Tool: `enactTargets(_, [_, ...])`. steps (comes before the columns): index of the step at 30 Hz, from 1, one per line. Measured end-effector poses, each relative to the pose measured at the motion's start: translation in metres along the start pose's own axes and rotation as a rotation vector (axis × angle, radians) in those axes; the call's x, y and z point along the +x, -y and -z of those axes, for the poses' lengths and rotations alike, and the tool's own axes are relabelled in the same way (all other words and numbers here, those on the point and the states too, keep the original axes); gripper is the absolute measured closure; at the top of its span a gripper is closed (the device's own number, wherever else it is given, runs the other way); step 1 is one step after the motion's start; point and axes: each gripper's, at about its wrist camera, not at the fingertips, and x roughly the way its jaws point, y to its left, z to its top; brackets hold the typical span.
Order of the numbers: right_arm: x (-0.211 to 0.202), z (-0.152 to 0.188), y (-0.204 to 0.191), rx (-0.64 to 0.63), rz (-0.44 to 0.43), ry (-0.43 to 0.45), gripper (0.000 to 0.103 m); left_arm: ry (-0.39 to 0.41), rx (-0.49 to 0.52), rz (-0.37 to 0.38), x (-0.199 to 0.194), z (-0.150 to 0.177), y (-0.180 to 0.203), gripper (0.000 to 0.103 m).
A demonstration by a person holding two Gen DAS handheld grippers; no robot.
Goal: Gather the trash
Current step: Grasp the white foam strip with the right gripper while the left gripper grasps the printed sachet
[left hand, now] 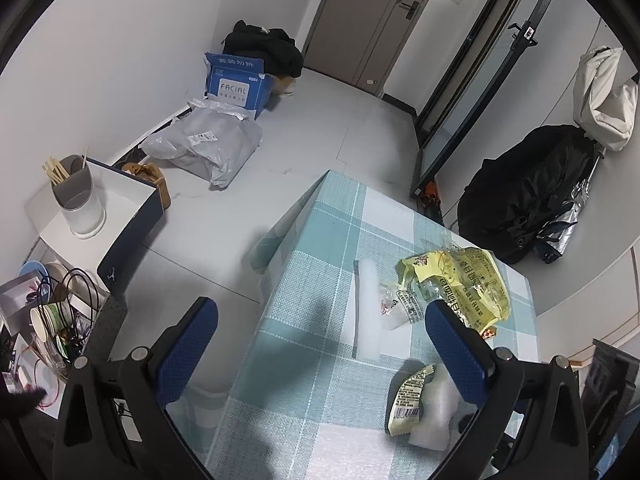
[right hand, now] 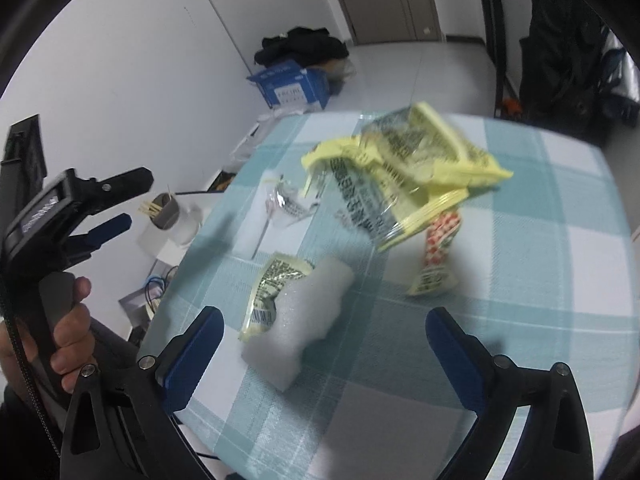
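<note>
While both tools hang above it with nothing between their blue pads, the table under its teal-and-white checked cloth [left hand: 320, 240] carries all the trash. Largest is the crumpled yellow plastic snack bag with black print [right hand: 404, 168], lying toward the far right of the cloth; a smaller red-and-white patterned packet [right hand: 436, 256] sticks out from beneath it. Next comes the long flat strip of white foam [left hand: 366, 308], then the short white foam block [right hand: 304, 320], with a small yellow printed wrapper [right hand: 268, 292] lying against its left side. Smallest is a clear crinkled wrapper [right hand: 286, 204] beside the strip.

The left gripper [left hand: 320, 344] is spread wide over the near left edge of the table. The right gripper [right hand: 324, 344] is equally wide, and the foam block lies just ahead of it.

The risks, as I judge them: the right wrist view is blurred, suggesting fast motion, so a hurried close could pinch only the small wrapper and leave the block. The big bag is light and springy and may slide off the cloth's edge. No bin appears in either view, so where the trash should go cannot be told.
</note>
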Motion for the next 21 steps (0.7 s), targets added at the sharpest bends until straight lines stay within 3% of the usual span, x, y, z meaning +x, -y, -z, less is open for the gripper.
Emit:
enactTargets(6, [0.017, -0.004, -0.005, 0.007, -0.006, -0.05, 0.013, 0.009, 0.017, -0.004, -0.002, -0.001, -0.002, 0.001])
enactTargets(11, [0.025, -0.002, -0.007, -0.006, 0.005, -0.062, 0.03, -0.006, 0.028, -0.005, 0.0, 0.0, -0.002, 0.001])
enactTargets(14, [0.027, -0.002, -0.008, -0.02, 0.015, -0.07, 0.05, -0.006, 0.022, -0.008, 0.0, 0.0, -0.004, 0.001])
enactTargets(15, [0.027, -0.001, -0.008, -0.022, 0.014, -0.079, 0.063, -0.007, 0.021, -0.008, 0.0, 0.0, -0.004, 0.001])
enactTargets(21, [0.023, 0.001, -0.008, -0.045, 0.01, -0.077, 0.064, -0.006, 0.02, -0.013, 0.0, 0.0, -0.004, 0.001])
